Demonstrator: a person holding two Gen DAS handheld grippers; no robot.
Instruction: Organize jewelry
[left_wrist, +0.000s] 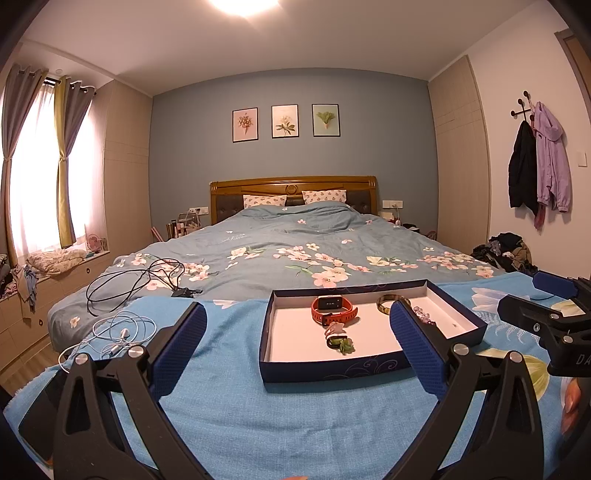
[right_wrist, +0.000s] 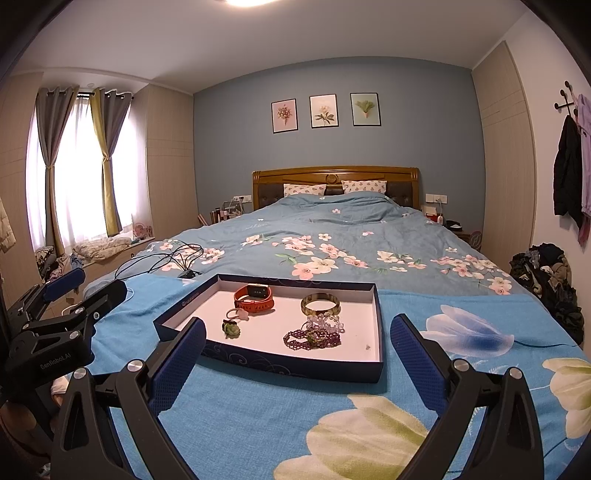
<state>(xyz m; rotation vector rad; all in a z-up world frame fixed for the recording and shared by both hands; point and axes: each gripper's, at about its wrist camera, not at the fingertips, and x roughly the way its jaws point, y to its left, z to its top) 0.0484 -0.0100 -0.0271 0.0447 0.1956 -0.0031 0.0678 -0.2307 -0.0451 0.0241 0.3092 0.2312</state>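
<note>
A dark blue box lid used as a tray (left_wrist: 332, 371) (right_wrist: 288, 363) lies on the blue floral cloth at the foot of the bed. Inside lie an orange watch (left_wrist: 332, 308) (right_wrist: 254, 297), a gold bangle (left_wrist: 388, 303) (right_wrist: 320, 303), a pink hair tie (left_wrist: 334, 328) (right_wrist: 238, 314), a green flower hair tie (left_wrist: 341, 344) (right_wrist: 231, 328), a clear bead bracelet (right_wrist: 325, 321) and a dark purple bead bracelet (right_wrist: 312, 339). My left gripper (left_wrist: 299, 343) is open and empty, just in front of the tray. My right gripper (right_wrist: 299, 354) is open and empty, also in front of it.
The other gripper shows at the right edge of the left wrist view (left_wrist: 554, 317) and at the left edge of the right wrist view (right_wrist: 62, 317). Black cables (left_wrist: 147, 277) and a white cable (left_wrist: 118, 332) lie on the bed, left of the tray.
</note>
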